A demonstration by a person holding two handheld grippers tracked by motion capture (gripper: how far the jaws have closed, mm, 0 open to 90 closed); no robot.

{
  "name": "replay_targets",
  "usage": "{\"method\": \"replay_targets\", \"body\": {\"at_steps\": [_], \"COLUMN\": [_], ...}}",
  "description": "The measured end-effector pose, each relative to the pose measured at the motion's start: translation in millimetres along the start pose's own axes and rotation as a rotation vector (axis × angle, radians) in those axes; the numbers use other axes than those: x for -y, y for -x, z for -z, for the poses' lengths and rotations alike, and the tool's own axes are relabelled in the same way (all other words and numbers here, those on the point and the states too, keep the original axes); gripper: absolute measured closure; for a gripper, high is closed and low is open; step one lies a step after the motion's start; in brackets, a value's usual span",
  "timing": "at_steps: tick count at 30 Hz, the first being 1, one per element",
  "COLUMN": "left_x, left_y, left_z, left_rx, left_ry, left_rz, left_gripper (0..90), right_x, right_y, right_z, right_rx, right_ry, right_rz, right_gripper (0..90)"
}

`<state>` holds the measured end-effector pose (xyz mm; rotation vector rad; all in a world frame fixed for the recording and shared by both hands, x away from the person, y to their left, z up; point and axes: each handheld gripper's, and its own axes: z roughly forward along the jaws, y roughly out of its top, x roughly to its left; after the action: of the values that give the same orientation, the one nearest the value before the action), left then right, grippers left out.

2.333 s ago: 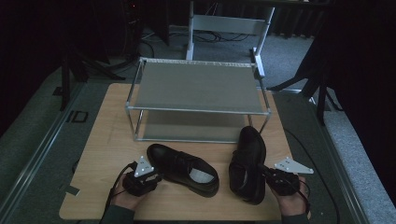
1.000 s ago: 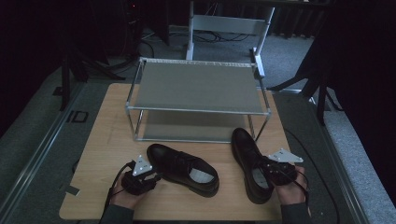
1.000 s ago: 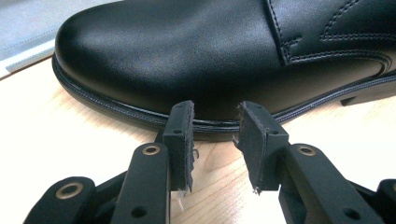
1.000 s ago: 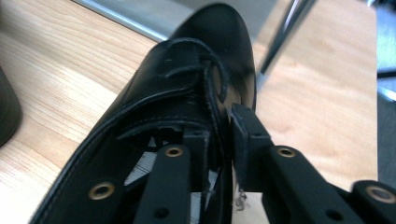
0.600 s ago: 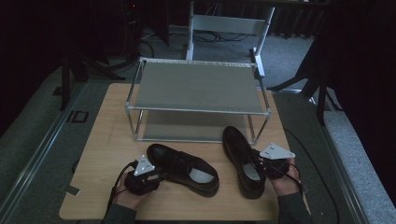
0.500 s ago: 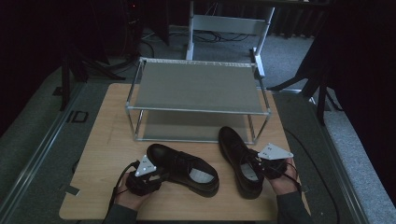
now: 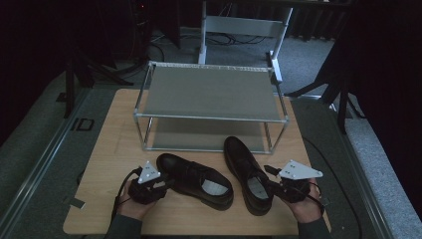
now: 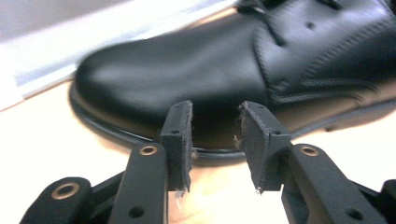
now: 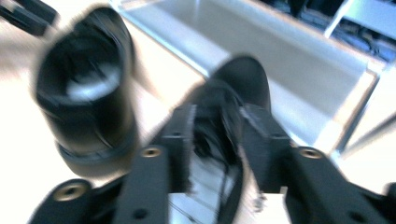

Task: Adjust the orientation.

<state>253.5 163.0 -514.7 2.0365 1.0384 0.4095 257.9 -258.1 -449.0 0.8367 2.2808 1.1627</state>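
Both pairs of fingers parted: left gripper [image 8: 215,140] empty beside left shoe [image 8: 233,70], right gripper [image 9: 217,140] loosening astride right shoe [image 9: 233,93].

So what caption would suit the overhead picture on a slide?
Two hand-held grippers, left and right, handle black shoes before a metal rack.

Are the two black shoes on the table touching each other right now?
Apart. The high view shows a strip of bare wooden table between the left shoe's heel and the right shoe; they lie side by side without meeting.
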Motion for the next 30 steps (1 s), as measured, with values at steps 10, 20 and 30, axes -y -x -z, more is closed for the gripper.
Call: {"method": "replay_targets", "body": {"at_steps": [10, 20, 30], "left_x": [2.5, 4.1, 4.5], "left_y": [-18.7, -18.9, -15.4], "left_z": [0.9, -0.8, -3.0], "left_rx": [-0.057, -0.065, -0.045], "left_ry": [0.010, 0.005, -0.002], "left_rz": [0.052, 0.053, 0.044], "left_gripper": [63.0, 62.8, 62.5], "right_x": [-32.4, -42.9, -40.0], "right_y": [-42.1, -63.0, -69.1], "right_z": [-39.9, -82.0, -89.6], "right_rx": [-0.112, -0.133, -0.072], "right_ry": [-0.049, -0.197, -0.307], "right_rz": [0.002, -0.004, 0.009], "right_gripper": [90.0, 77.7, 84.6]}}
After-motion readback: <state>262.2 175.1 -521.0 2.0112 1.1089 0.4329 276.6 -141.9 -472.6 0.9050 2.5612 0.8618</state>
